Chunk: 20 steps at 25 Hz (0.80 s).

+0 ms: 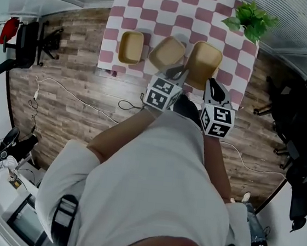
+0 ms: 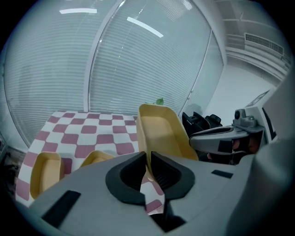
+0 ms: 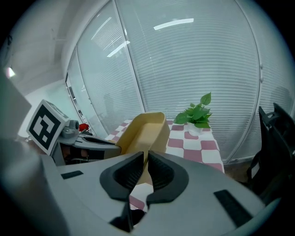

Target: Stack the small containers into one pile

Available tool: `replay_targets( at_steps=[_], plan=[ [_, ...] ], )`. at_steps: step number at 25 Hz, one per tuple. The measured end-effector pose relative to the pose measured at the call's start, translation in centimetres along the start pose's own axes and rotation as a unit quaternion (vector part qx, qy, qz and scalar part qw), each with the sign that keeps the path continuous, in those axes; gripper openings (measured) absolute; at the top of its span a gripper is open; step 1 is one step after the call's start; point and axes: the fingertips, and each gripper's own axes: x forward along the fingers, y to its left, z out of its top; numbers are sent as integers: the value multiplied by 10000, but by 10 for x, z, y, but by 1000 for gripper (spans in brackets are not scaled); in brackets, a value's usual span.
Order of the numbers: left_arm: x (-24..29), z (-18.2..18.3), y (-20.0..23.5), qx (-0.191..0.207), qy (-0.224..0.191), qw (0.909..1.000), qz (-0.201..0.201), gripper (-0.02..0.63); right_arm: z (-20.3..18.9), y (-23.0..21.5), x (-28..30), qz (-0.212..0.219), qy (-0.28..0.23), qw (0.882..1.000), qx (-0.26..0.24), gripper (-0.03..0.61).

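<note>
Three tan containers are over the pink-checkered table (image 1: pixel 155 9). Two of them rest on the cloth, the left container (image 1: pixel 131 46) (image 2: pixel 45 172) and the middle container (image 1: pixel 167 52) (image 2: pixel 96 158). The third container (image 1: pixel 204 62) (image 2: pixel 161 131) (image 3: pixel 145 131) is raised and tilted near the table's front right. My left gripper (image 1: pixel 181 74) (image 2: pixel 148 162) is shut on its left rim. My right gripper (image 1: pixel 210 85) (image 3: pixel 146 162) is shut on the opposite rim. Each gripper view shows the other gripper beside the container.
A potted green plant (image 1: pixel 252 18) (image 3: pixel 198 115) stands at the table's back right corner. Black office chairs stand on the wooden floor at the right (image 1: pixel 302 125) and left (image 1: pixel 31 39). A cable (image 1: pixel 79 100) trails across the floor in front of the table.
</note>
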Motion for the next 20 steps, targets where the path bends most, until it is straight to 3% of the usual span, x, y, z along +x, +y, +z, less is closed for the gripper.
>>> replay_targets(
  at_steps=[11, 20],
  plan=[
    [-21, 10, 8, -15, -190, 9998, 98, 58, 14, 18, -4, 177, -150, 9997, 110, 52],
    [-61, 25, 78, 141, -279, 9994, -116, 57, 40, 86, 30, -74, -280, 9993, 235, 52]
  ],
)
